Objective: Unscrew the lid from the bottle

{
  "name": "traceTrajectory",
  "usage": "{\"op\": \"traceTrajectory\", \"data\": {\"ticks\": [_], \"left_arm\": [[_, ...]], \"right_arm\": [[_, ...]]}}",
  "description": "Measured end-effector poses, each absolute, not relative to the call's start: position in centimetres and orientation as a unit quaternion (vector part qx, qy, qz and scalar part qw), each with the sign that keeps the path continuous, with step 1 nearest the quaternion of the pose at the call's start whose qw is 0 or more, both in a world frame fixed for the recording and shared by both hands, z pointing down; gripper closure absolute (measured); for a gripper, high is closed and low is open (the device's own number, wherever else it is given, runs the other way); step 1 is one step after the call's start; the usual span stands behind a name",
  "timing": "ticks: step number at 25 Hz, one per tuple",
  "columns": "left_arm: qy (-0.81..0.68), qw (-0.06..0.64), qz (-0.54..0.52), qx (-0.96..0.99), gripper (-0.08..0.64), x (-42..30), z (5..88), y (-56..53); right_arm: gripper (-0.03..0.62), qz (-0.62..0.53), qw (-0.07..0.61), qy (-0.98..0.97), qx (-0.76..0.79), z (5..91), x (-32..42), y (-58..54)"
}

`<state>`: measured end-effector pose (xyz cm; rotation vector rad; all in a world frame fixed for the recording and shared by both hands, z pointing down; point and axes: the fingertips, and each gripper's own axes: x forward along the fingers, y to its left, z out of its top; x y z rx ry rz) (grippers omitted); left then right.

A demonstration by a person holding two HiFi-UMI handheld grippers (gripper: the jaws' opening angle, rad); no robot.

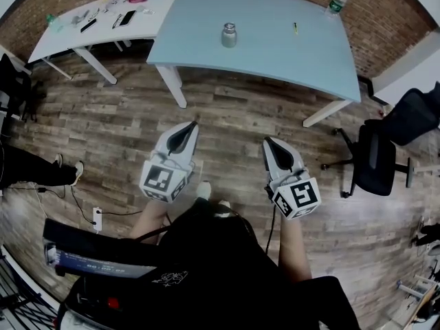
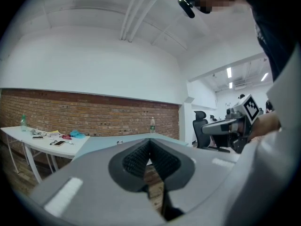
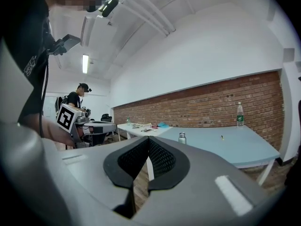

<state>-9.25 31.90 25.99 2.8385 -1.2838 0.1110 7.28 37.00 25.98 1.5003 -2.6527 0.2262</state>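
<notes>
A small steel bottle (image 1: 229,35) with a lid stands upright on the pale blue table (image 1: 275,53), far ahead of both grippers. It shows in the right gripper view as a small bottle (image 3: 182,138) and in the left gripper view only as a speck (image 2: 120,142) above the jaws. My left gripper (image 1: 194,124) and right gripper (image 1: 267,141) hang side by side over the wooden floor, well short of the table. Both are shut with nothing between the jaws, as the left gripper (image 2: 150,141) and right gripper (image 3: 148,138) views confirm.
A plastic water bottle (image 1: 337,1) stands at the blue table's far right corner, and a small pen-like item (image 1: 295,27) lies near it. A white table (image 1: 75,33) with clutter adjoins on the left. Black office chairs (image 1: 378,157) stand at the right. Another person (image 3: 75,100) is in the background.
</notes>
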Motion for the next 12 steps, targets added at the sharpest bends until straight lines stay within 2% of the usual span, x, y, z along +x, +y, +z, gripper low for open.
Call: {"op": "traceTrajectory", "data": {"ticks": [12], "left_arm": [[-0.391, 0.013, 0.026, 0.92, 0.56, -11.1, 26.0, 28.2]], "right_arm": [[0.591, 0.077, 0.035, -0.853, 0.515, 25.7, 5.3, 33.9]]}}
